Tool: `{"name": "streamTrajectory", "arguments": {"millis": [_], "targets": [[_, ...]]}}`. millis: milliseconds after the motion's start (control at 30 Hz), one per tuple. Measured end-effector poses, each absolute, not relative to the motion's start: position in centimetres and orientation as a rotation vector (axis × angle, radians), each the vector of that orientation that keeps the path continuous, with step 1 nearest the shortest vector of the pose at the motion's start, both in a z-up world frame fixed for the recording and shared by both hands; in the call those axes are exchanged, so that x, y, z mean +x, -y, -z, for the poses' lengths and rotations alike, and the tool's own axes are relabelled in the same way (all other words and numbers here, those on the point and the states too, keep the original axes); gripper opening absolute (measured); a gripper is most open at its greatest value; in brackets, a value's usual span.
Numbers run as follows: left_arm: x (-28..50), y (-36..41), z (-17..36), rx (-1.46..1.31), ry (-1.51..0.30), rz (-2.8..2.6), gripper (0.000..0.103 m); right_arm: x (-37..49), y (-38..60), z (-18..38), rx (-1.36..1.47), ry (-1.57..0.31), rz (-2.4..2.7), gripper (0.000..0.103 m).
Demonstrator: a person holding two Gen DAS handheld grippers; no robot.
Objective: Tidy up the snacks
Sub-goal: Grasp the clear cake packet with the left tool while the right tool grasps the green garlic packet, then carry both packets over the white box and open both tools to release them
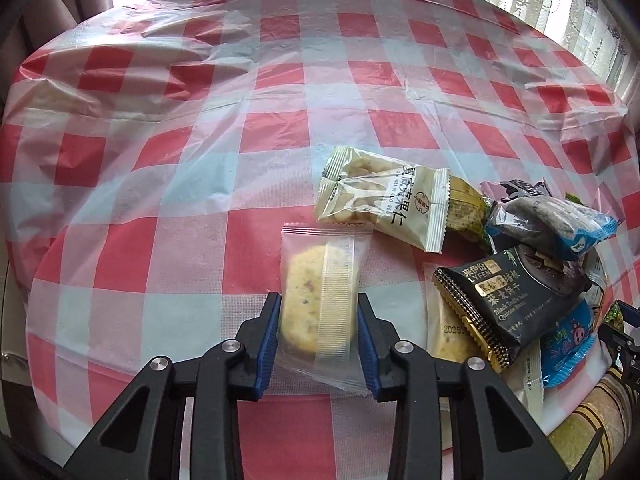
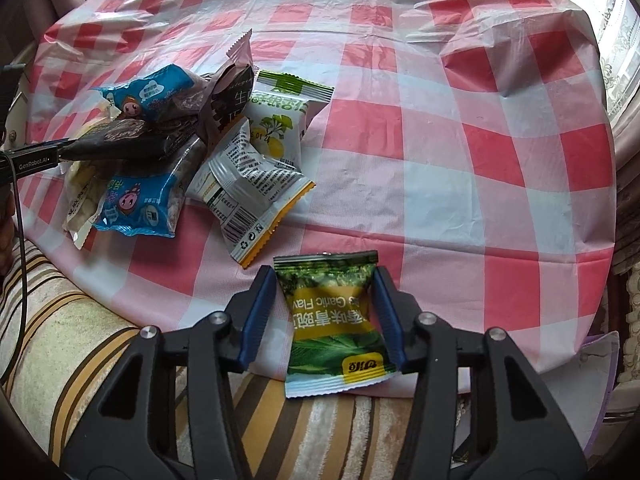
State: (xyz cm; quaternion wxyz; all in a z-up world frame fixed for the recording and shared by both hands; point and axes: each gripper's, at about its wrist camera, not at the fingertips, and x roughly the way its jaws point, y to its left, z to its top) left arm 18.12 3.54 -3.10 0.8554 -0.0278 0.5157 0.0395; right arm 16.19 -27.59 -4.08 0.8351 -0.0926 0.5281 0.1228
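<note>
Your left gripper (image 1: pixel 318 332) is clamped on the clear-wrapped biscuit packet (image 1: pixel 318 304), low centre of its view, long axis running up the frame, while your right gripper (image 2: pixel 326 316) pinches the green garlic-flavour packet (image 2: pixel 334 316) likewise, with the snack pile (image 2: pixel 180 152) at upper left.

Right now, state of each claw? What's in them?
Left claw: shut on the clear-wrapped cookie packet.
Right claw: shut on the green garlic-flavour pea packet, at the table edge.

Bright window daylight (blown out), soft shadows; sharp centre, fisheye-bent edges
</note>
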Motion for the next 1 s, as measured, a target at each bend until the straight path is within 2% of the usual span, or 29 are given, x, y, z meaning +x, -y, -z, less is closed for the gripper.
{"name": "streamTrajectory", "arguments": {"millis": [567,1000], "targets": [[14.0,-3.4,-0.3,-0.114,-1.005,-0.107,0.036,13.7,29.4,2.4,-0.117,-1.057,-0.267,0.05],[12.0,3.5,-2.8,-0.112,-0.977,0.06,0.036,10.9,33.8,-0.6,0.012,-0.968,-0.205,0.05]]}}
